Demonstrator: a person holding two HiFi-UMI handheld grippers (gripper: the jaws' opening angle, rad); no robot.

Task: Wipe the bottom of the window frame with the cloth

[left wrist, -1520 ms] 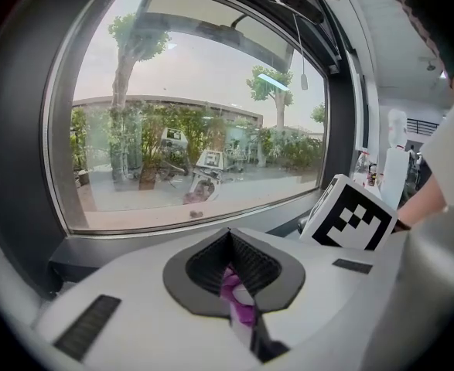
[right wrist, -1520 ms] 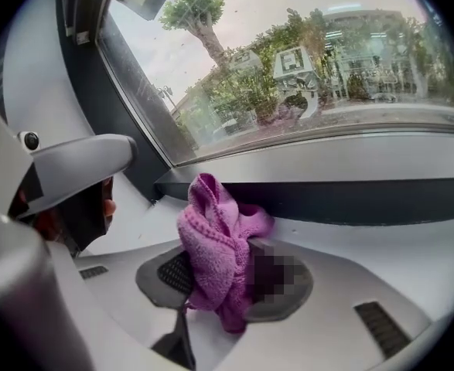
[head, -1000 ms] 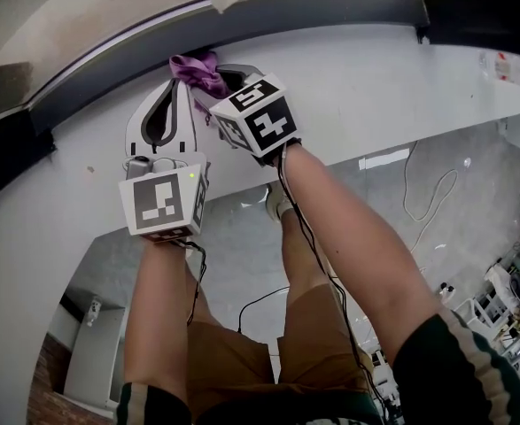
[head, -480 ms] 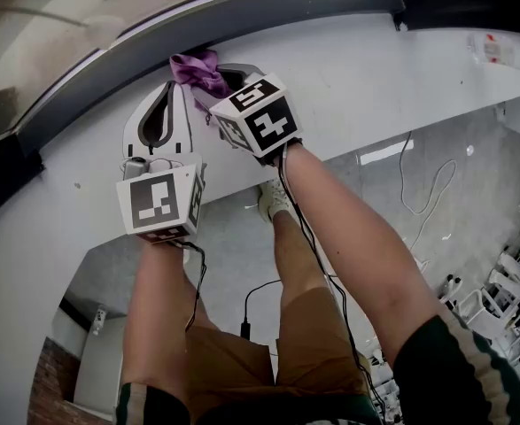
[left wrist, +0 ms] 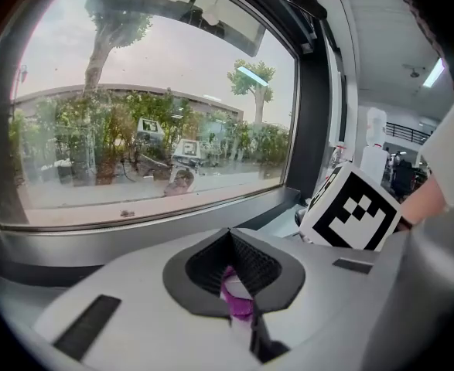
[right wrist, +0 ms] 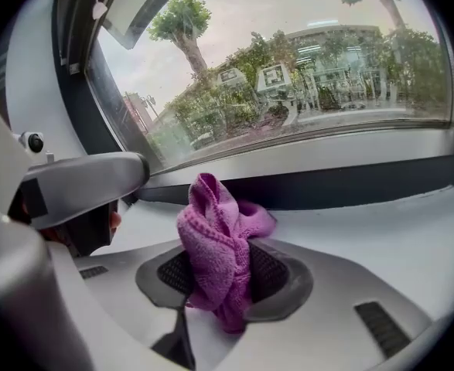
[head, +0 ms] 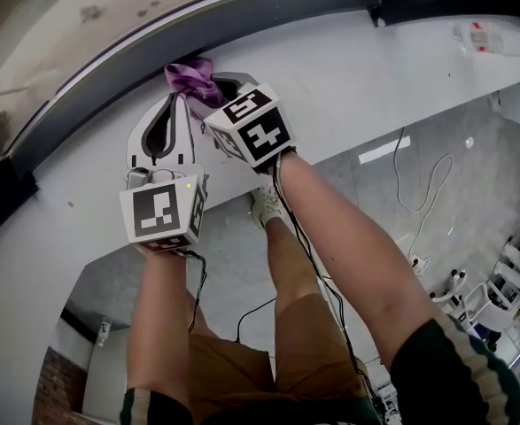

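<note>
Right gripper [right wrist: 220,280]: we've got it clamped on the purple cloth [right wrist: 211,234], which is bunched up at centre frame.
Left gripper [left wrist: 239,288]: jaws together, and we see a sliver of the cloth pinched between them.
Cloth: upper left of the head view, at the lower edge of the dark window frame [head: 268,16], over the white sill [head: 375,69].
Grippers: side by side, tips meeting at the cloth.

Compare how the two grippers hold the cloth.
The right gripper clamps a fat bunch of purple knitted cloth bulging past its fingers; the left gripper pinches only a sliver. The right gripper slants leftward; the left gripper points straighter at the dark window frame. Both are shut.
</note>
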